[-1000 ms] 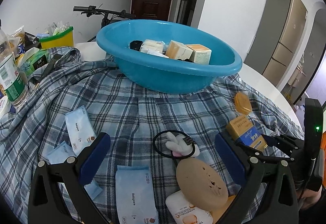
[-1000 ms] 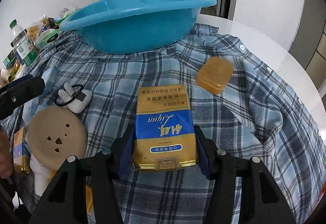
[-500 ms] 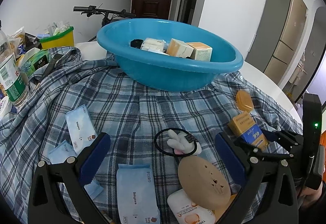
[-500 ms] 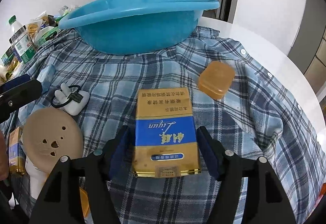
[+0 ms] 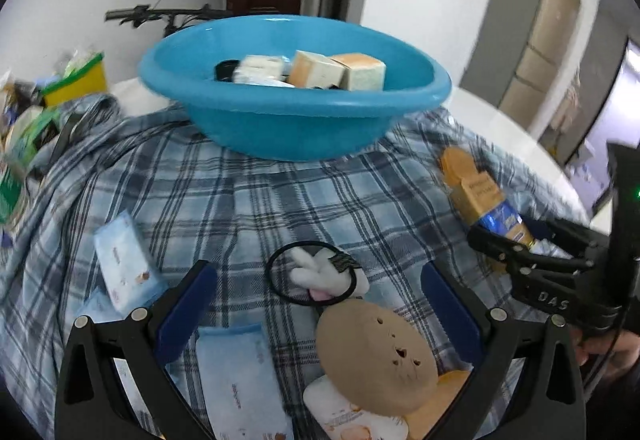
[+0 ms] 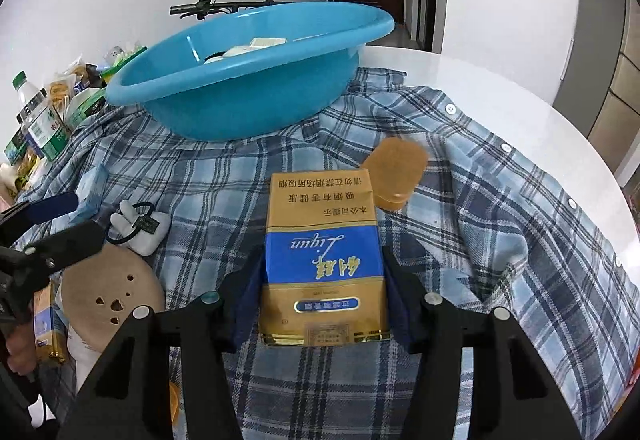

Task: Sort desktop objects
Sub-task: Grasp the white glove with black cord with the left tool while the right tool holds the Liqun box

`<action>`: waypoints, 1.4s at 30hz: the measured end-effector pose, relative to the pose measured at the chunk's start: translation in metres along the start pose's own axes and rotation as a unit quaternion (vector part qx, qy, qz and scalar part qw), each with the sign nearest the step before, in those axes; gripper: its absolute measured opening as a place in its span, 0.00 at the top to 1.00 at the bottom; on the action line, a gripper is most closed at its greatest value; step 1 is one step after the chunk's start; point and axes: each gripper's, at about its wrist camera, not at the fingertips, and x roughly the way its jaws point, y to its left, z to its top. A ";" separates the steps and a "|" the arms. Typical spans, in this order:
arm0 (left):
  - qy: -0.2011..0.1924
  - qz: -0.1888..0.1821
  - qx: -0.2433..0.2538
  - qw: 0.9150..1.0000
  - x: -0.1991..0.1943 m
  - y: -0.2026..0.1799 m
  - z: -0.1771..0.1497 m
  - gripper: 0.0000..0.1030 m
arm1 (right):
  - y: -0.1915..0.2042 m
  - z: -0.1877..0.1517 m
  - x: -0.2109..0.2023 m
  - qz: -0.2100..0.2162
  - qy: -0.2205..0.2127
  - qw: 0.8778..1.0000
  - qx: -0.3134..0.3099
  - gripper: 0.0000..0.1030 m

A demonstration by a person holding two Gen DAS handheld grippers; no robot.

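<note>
Lifted since a second ago, gold-and-blue cigarette pack [image 6: 323, 264] — clamped in right gripper [image 6: 322, 298], short of blue basin [image 6: 256, 80]; left gripper [image 5: 318, 314] wide, idle — next: carry over rim, release.

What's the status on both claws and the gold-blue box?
Right claw shut on gold-blue box, lifted off plaid shirt. Left claw open, empty. Blue basin ahead; path unobstructed.
</note>
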 end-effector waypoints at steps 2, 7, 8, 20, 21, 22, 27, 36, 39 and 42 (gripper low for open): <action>0.018 -0.002 0.015 1.000 0.009 -0.005 0.002 0.00 | 0.000 0.000 0.000 0.003 0.000 1.000 0.001 0.48; 0.065 -0.029 0.000 0.997 0.033 -0.001 0.003 0.13 | -0.001 0.001 -0.003 0.005 -0.004 1.000 0.000 0.48; 0.075 -0.032 -0.004 0.997 0.038 0.001 0.003 0.22 | -0.002 0.001 -0.003 0.005 -0.004 1.000 0.001 0.48; 0.048 0.003 0.004 0.999 0.031 0.013 0.011 0.65 | -0.009 0.001 0.000 0.006 0.000 1.000 0.009 0.48; 0.047 0.003 0.001 0.999 0.031 0.016 0.013 0.65 | -0.009 0.001 0.000 0.006 0.000 1.000 0.009 0.48; 0.048 0.004 -0.002 0.999 0.030 0.020 0.013 0.65 | -0.009 0.001 0.000 0.006 0.000 1.000 0.008 0.48; 0.063 0.014 0.011 0.998 0.036 0.027 0.007 0.61 | -0.008 0.001 0.001 0.007 0.001 1.000 0.007 0.48; 0.062 -0.001 -0.007 0.998 0.044 0.028 0.012 0.29 | -0.007 0.002 0.001 0.003 0.003 1.000 0.008 0.48; 0.070 0.008 0.017 0.997 0.048 0.020 0.010 0.53 | -0.009 0.002 0.001 0.002 0.004 1.000 0.011 0.48; 0.074 0.009 0.011 0.997 0.052 0.020 0.009 0.65 | -0.010 0.001 0.002 0.003 0.006 1.000 0.013 0.48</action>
